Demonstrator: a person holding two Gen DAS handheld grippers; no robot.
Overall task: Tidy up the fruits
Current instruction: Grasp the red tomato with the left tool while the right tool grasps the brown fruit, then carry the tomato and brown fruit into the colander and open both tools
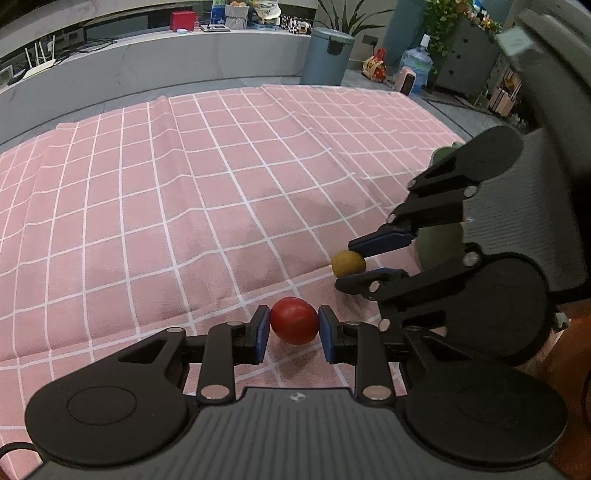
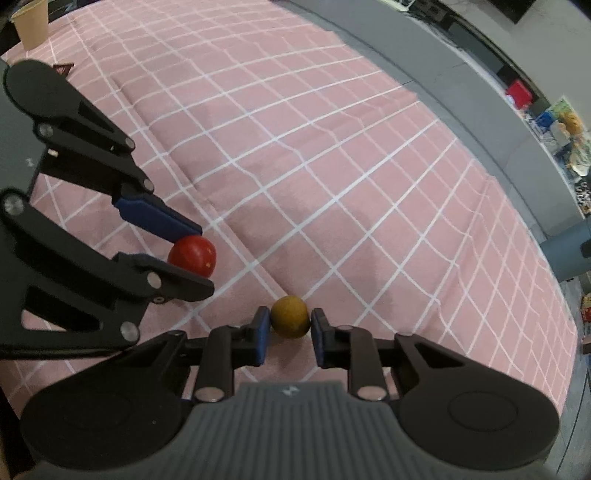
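A small round red fruit (image 1: 294,320) sits between the blue pads of my left gripper (image 1: 293,328), which is shut on it just above the pink checked cloth (image 1: 184,177). Just to its right, a small round yellow-brown fruit (image 1: 348,263) is clamped by my right gripper (image 1: 360,264). In the right wrist view the yellow-brown fruit (image 2: 290,316) fills the gap between the pads of the right gripper (image 2: 289,326), and the left gripper (image 2: 199,258) holds the red fruit (image 2: 192,255) at the left. The two grippers are close side by side.
The pink cloth with white grid lines covers the whole surface, with folds and wrinkles. A paper cup (image 2: 31,22) stands at the cloth's far corner. A grey curved counter (image 1: 155,62) with clutter lies behind, and a grey bin (image 1: 327,55) stands on the floor.
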